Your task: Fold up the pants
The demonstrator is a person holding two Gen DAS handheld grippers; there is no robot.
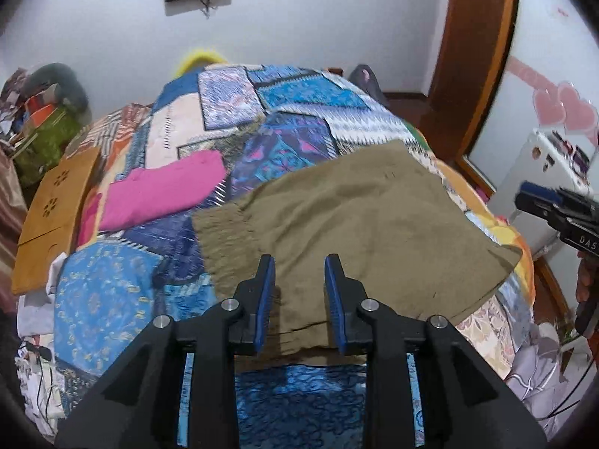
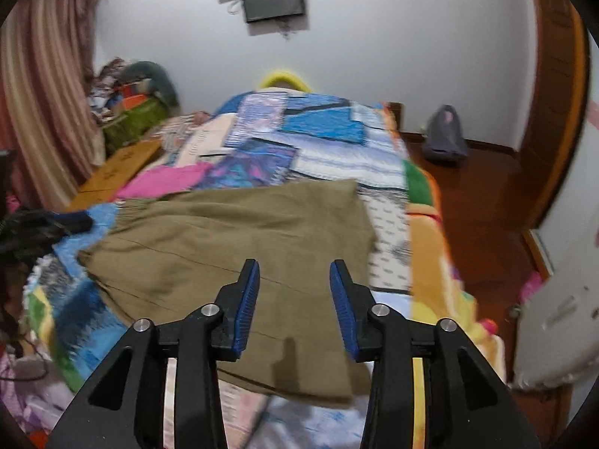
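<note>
Bed [image 1: 112, 299]: it carries everything; its patchwork quilt gives me a wide, soft surface to fold on, so the work sits near the foot edge, close to me.

Pants [image 1: 355, 232]: olive-brown, lying flat on the quilt toward the foot end and the right-hand side edge, one corner drooping over that edge. In my right wrist view [image 2: 232, 254] they show layered, one panel over another with a seam line across, so I judge a fold is already made and they are laid down to settle.

Pink garment [image 1: 164, 191]: folded, on the quilt toward the left edge, well apart from the pants; I take it as set aside out of the working space.

Wooden board [image 1: 52, 202]: lies along the left edge of the bed, clear of the cloth.

Left tool [image 1: 299, 299]: released, its pads apart with nothing between them; it hangs above the near edge of the pants, so the cloth lies free.

Right tool [image 2: 294, 299]: also released and empty, poised over the near part of the pants; from the left view it shows off the bed's right edge [image 1: 561, 213].

Next step, as I judge it: pick new edges for another fold.
</note>
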